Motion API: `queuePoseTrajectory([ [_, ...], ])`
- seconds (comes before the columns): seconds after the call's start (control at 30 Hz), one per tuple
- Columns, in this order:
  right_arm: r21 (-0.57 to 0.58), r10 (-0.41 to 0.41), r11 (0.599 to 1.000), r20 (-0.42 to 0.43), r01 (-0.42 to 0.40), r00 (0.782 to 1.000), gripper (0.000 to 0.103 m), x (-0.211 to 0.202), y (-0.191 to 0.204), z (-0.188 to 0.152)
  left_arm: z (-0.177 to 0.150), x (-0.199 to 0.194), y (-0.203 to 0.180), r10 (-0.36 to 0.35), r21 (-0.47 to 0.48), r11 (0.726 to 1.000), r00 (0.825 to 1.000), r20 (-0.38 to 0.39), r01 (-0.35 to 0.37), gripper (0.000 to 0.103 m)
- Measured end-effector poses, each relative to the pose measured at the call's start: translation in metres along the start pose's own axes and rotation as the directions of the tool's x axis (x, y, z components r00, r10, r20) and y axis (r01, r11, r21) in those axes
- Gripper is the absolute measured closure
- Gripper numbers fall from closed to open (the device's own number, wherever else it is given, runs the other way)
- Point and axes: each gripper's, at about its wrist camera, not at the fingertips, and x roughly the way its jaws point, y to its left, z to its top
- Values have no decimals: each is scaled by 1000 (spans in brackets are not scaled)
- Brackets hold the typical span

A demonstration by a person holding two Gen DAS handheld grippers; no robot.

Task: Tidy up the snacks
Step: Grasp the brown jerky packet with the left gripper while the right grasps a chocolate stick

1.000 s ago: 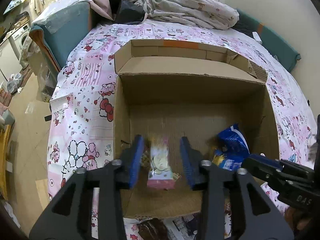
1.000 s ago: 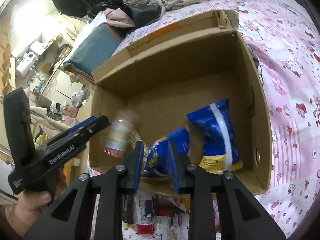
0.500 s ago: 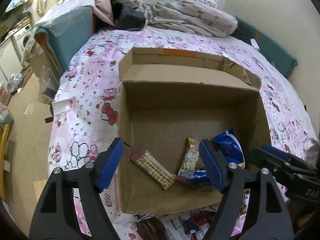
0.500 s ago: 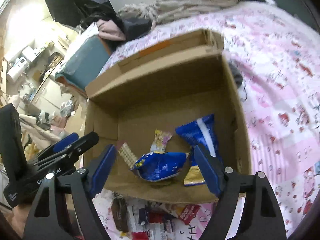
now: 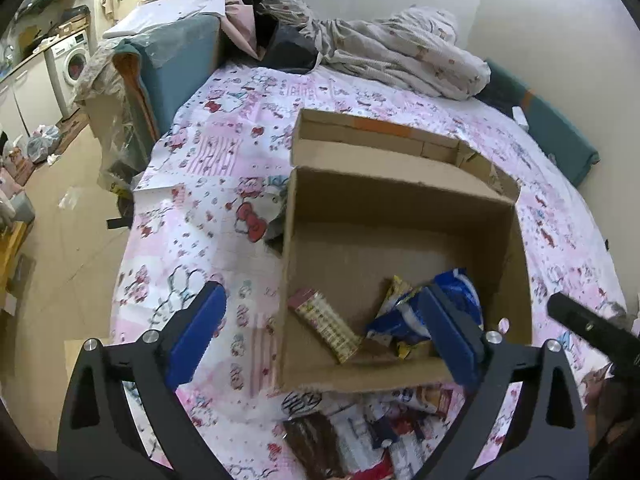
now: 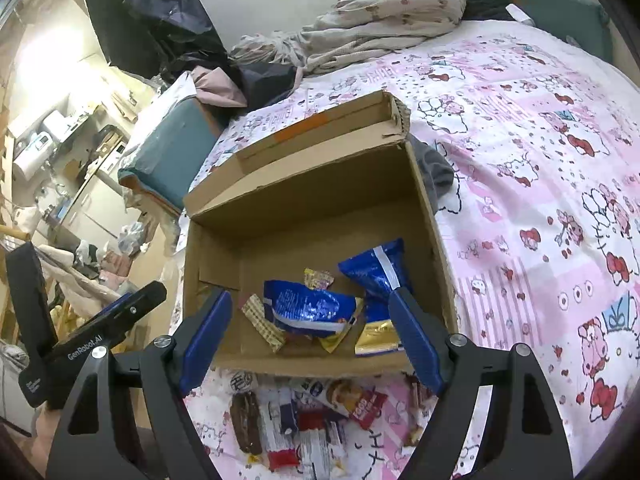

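**Cardboard box holding four snacks, both claws wide and empty**

Cardboard formed the open box (image 6: 316, 184) we saw at the centre of both views, resting on a pink cartoon-print bedsheet (image 6: 540, 168). Inside, toward the lower edge, lay a blue chip bag (image 6: 308, 310), a second blue bag with a white stripe (image 6: 380, 276) to its right, a checkered wafer bar (image 5: 326, 326) to its left, and a small yellow packet (image 6: 318, 279) behind. More loose snacks (image 6: 304, 416) sat on the sheet just below the box's near wall, at the bottom of the frame.

We found the left gripper (image 5: 324, 336) with its jaws spread wide, having just been opening, nothing between the blue pads. The right gripper (image 6: 310, 338) likewise stood open and had just been opening, gripping nothing. A rumpled blanket (image 5: 400, 52) lay at the upper part of the frame, and a washing machine (image 5: 74, 66) showed at the upper left.
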Motion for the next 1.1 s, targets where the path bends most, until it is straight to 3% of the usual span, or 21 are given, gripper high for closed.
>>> queuePoseTrajectory([
  [0.33,59,-7,998,-82,12,997,20,-6,-15,-28,-32,-9,17,4,-54,999,994,-109,-10,7],
  [0.57,178,-13,983,-144,39,990,20,-10,-36,-52,-59,1,38,19,-148,987,974,-225,-54,7],
  [0.7,238,-6,970,-173,47,985,20,-8,-46,-63,-80,17,47,22,-190,978,952,-305,-84,7],
  [0.83,242,-18,968,-192,65,981,20,-4,-47,-66,-113,42,39,17,-215,970,916,-401,-111,7],
  [0.93,283,16,958,-207,44,978,20,0,-52,-68,-137,67,22,-60,-215,975,866,-497,-55,7],
  [1.1,312,24,949,-208,43,978,20,1,-57,-69,-149,88,7,-3,-158,983,851,-526,-94,7],
])
